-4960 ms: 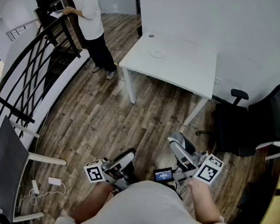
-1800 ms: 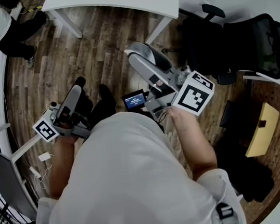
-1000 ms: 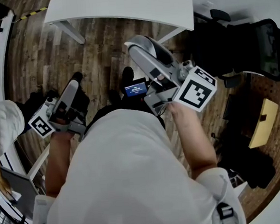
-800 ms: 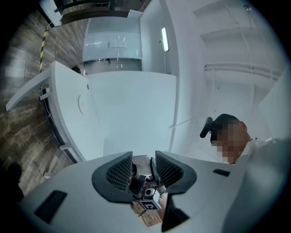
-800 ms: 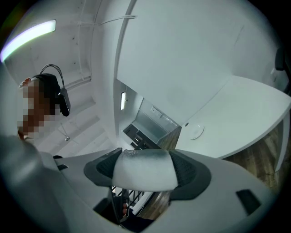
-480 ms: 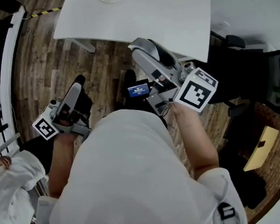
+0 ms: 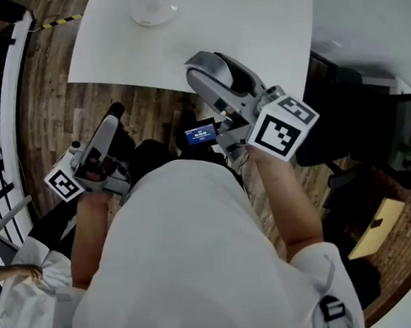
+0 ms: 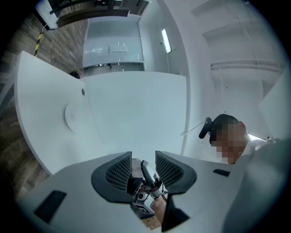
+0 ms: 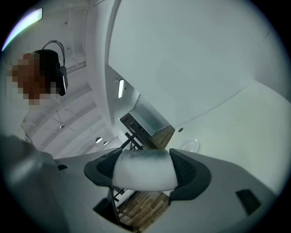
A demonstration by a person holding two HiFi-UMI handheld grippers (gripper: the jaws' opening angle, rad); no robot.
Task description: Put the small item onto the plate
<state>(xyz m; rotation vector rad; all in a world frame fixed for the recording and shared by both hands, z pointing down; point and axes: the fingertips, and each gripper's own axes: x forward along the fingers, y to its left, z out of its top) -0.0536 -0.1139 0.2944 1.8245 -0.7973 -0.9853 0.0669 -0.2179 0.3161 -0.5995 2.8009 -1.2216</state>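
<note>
One change: the white table [image 7: 251, 29] is nearer, and its round pale plate [image 7: 152, 10] shows. Your right gripper [image 9: 143, 166] clamps the small pale rounded item [image 9: 143, 172], well apart from it; your left gripper [image 8: 143, 167] stands narrowly parted, empty.

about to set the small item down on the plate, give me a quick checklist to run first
1. Small item clamped in right gripper: ok.
2. Plate in sight and looking bare: ok.
3. Right gripper above the plate: not ok; it hangs at the table's near edge, and the plate lies toward the far left.
4. Left gripper out of the way: ok; open, empty, off the table.
5. Firmness of the hold: cannot tell.
</note>
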